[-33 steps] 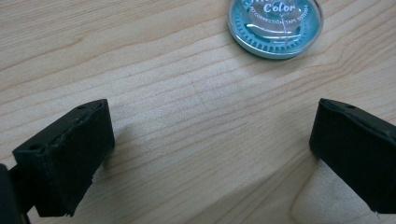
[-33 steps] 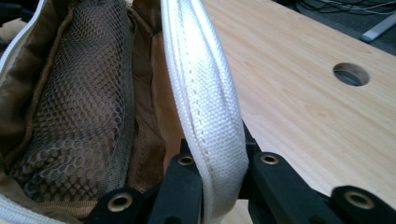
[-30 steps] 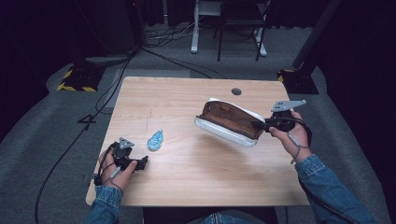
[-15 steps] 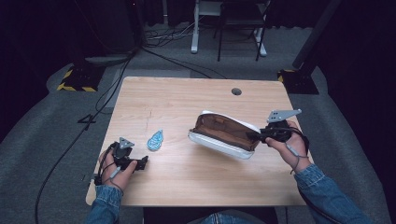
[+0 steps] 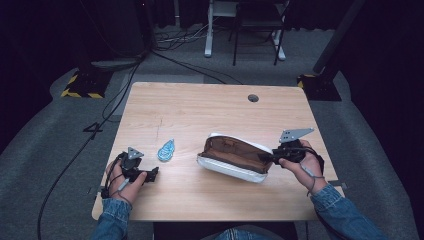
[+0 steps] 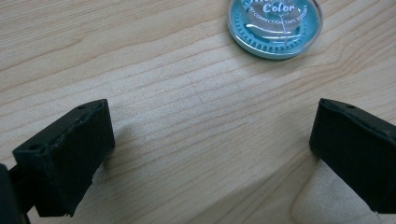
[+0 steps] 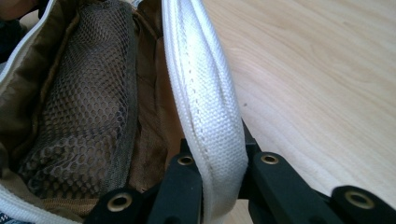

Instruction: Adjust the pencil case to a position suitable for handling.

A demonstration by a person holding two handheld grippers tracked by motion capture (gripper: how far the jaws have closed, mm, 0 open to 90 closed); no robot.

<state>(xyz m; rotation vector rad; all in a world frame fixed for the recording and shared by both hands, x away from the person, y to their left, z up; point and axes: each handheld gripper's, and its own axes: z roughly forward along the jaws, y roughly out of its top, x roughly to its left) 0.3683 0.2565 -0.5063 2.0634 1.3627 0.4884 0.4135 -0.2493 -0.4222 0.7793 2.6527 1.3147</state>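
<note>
- Round teal correction tape [image 6: 274, 25] with a clear lid reads "Color" and "correction tape"; it lies on the pale wood worktop [image 5: 200, 107] near the left gripper [image 5: 150, 175], fingers apart.
- White woven pouch [image 5: 235, 157], open, brown lining with mesh pocket [image 7: 88, 107], lies right of centre.
- Right gripper [image 7: 219, 186] fingers clamp its rim.

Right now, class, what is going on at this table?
A person works at a wooden table with a gripper in each hand. The right gripper is shut on the white rim of an open pouch with a brown mesh lining, which lies on the table. The left gripper rests open beside a small round teal correction tape, not touching it.
</note>
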